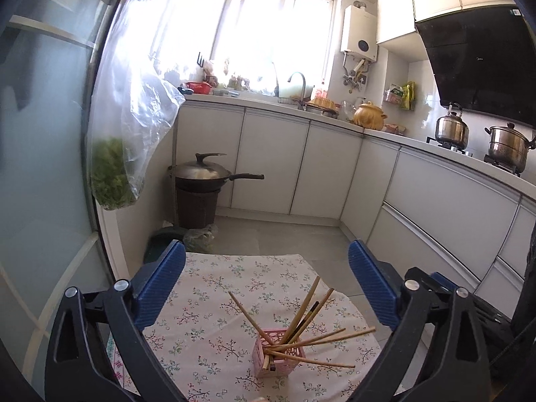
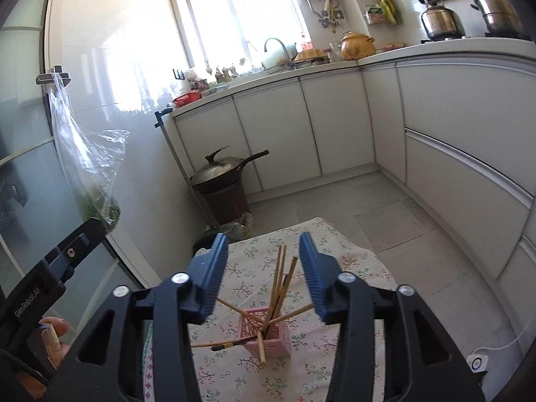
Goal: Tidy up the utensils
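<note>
Meanwhile, in the left wrist view, the left claw [image 1: 266, 288] is standing released at its widest, both blue pads clear of everything, hovering above a floral-clothed desk [image 1: 207, 301]. One pink holder [image 1: 278, 351] is sitting on the cloth, and roughly eight chopsticks [image 1: 303, 305] are fanning out of it; most are pale bamboo and one looks dark, though the exact count is hard to tell where they are crossing inside the basket. The risk, as a judgement: the sticks are leaning steeply and splaying towards the right, so a claw sweeping low could be catching a tip and tipping the light holder over or flicking sticks onto the floor.

Through the right wrist view, the right claw [image 2: 263, 268] is hanging partly open and empty, its pads framing the upright sticks [image 2: 279, 278] without touching them. The same single holder [image 2: 273, 335] is resting near the middle of the desk [image 2: 351, 261]. At least one stick [image 2: 261, 348] seems to be lying across or outside the basket's front, its end on the cloth; it could be rolling off if nudged. Part of the other claw's black frame and a person's fingers [image 2: 53, 335] are showing at the left edge, close enough that the two tools could be colliding over the holder.
</note>
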Demonstrator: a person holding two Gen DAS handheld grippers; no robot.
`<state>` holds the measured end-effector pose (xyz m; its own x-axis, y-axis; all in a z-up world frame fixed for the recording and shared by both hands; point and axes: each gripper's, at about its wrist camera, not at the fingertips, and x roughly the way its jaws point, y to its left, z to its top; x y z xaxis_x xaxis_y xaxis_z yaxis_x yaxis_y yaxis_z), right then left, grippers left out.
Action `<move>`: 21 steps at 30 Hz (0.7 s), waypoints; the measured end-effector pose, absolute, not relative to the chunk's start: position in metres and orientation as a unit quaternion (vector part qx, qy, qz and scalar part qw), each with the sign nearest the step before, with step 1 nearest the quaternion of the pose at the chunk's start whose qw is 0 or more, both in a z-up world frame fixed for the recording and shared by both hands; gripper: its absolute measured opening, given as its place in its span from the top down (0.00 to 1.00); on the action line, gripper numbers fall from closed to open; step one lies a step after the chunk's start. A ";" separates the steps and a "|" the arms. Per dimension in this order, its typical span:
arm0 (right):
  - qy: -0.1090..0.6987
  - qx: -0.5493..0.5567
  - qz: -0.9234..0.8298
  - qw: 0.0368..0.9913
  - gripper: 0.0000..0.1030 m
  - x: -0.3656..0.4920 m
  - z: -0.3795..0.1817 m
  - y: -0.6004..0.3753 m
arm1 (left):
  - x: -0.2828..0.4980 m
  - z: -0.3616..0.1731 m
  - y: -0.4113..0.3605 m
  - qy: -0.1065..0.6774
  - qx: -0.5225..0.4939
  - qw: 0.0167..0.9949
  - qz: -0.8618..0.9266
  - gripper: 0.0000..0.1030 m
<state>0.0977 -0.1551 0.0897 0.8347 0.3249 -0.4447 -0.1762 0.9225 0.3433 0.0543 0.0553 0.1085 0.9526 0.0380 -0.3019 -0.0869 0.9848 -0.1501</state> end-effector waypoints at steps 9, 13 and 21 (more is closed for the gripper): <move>0.250 0.150 0.026 0.956 0.06 0.058 0.078 -0.196 | 0.027 0.090 0.034 0.138 -0.044 0.988 0.046 0.07; 0.250 0.147 -0.008 0.957 0.06 0.047 0.070 -0.206 | 0.026 0.083 0.026 0.151 -0.045 0.986 0.044 0.07; 0.264 0.127 -0.016 0.956 0.06 0.049 0.066 -0.203 | 0.035 0.067 0.010 0.200 -0.013 0.979 0.034 0.07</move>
